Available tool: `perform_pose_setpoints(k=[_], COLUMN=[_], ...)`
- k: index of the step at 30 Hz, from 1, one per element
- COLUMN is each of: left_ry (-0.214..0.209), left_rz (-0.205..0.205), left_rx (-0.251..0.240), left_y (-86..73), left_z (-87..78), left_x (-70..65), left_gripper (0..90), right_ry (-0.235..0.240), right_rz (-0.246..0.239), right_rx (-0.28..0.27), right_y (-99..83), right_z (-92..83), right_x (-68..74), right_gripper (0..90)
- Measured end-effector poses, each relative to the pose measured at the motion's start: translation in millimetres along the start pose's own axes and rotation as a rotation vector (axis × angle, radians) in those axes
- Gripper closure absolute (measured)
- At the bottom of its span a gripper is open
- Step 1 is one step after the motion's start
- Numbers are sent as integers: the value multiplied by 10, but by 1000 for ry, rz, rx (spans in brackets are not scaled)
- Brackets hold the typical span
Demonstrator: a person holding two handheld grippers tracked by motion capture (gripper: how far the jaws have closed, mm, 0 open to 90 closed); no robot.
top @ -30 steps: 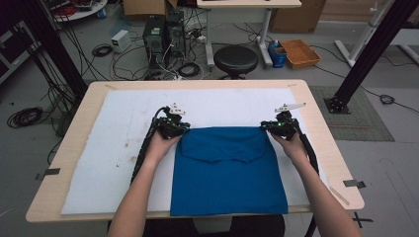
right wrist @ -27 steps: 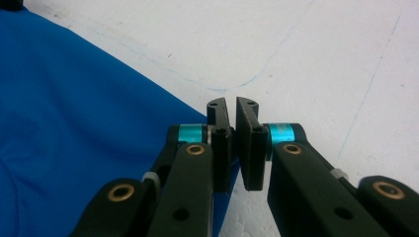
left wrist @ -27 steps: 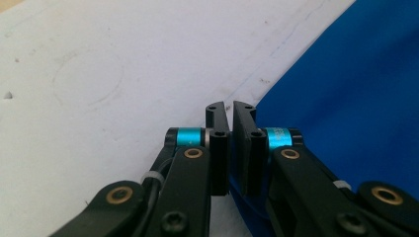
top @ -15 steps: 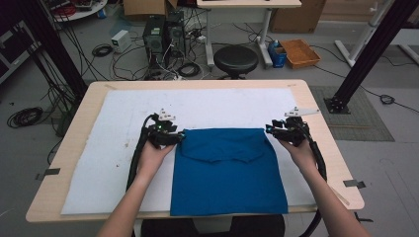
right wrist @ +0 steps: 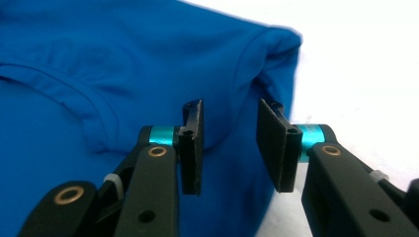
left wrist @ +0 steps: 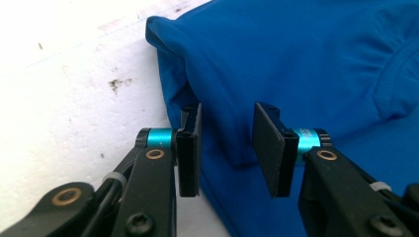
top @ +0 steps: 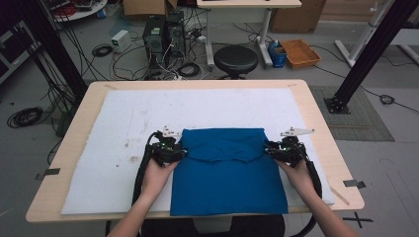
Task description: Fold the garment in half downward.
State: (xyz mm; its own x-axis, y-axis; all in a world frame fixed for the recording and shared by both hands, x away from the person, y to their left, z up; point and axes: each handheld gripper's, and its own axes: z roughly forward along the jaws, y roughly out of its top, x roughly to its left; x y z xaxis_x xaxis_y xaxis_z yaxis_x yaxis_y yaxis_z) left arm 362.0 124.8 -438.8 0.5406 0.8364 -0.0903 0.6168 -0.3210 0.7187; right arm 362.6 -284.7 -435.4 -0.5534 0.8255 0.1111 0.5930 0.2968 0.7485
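Folded blue shirt (top: 227, 173) flat on white padding (top: 113, 148) at the table's near edge — flanked by left gripper (top: 179, 153) and right gripper (top: 271, 149), forearms stretched forward, jaws parted after just narrowing, fabric edge between, unpinched.

1. The left gripper (top: 173, 150) has a black body with a small green light; a pale grey three-cornered plate sits on top; a black cable trails from it.
2. The right gripper (top: 279, 149) is black too, with its own grey plate and a thick black cable.
3. In the gripper views each gripper carries flat black rectangular pads (left wrist: 269, 143) on black arms; turquoise metal collars sit behind the pads; brass-coloured rivets and dark hex screws stud the arms; white cable ties bind wiring.
4. The forearms are bare, with no sleeves in sight.
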Motion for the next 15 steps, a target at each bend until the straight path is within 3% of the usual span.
perform_pose_setpoints(k=[2,5,9,15], left_ry=[-2,-8,-21,-24], left_rz=[6,13,7,24], left_rx=[6,5,-9,-29], left_y=[3,1,4,23], left_z=[13,31,38,-43], left_x=[-8,-13,2,-12], left_gripper=[666,711,840,860], right_ry=[7,8,23,27], right_rz=[4,-12,-40,-52], right_rx=[18,38,46,18], right_y=[-8,-14,-14,4], right_z=[52,98,114,31], right_x=[18,33,51,59], right_gripper=[641,746,886,897])
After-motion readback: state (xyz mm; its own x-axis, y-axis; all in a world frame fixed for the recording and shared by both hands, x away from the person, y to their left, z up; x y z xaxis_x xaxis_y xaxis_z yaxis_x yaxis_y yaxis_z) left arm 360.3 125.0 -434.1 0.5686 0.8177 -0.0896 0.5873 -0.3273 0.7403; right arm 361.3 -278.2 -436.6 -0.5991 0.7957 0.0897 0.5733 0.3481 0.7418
